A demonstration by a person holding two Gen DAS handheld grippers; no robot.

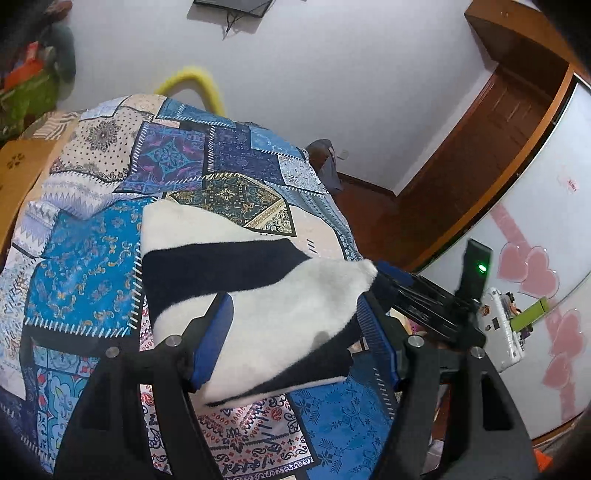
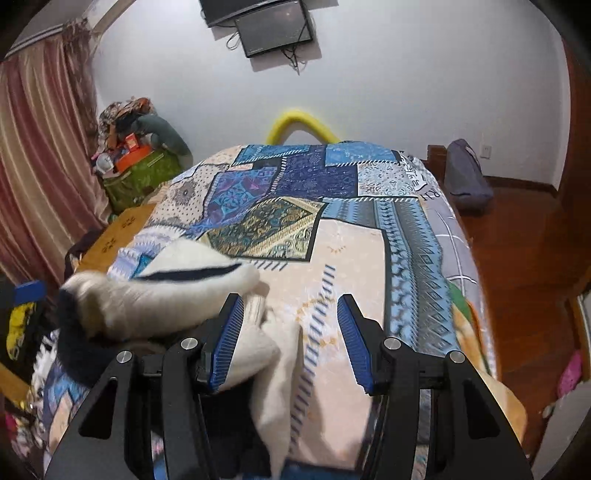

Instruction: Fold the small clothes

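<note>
Now, both claws, left gripper [image 1: 295, 325] and right gripper [image 2: 291, 332], open over the fuzzy garment [image 1: 236, 266] (black-and-white).

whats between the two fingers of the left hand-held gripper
In the left wrist view, the folded black-and-white fuzzy garment lies between the open left hand-held gripper fingers, on the patchwork bedspread.

Wall screen [image 1: 232, 5] cropped at top edge, garment's [image 2: 155, 299] left end motion-blurred, garment's lower part hidden behind right gripper [image 2: 291, 343].

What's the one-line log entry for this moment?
task: fold | sweater on bedspread, partly folded | left gripper open around sweater | right gripper open, nothing held
</note>
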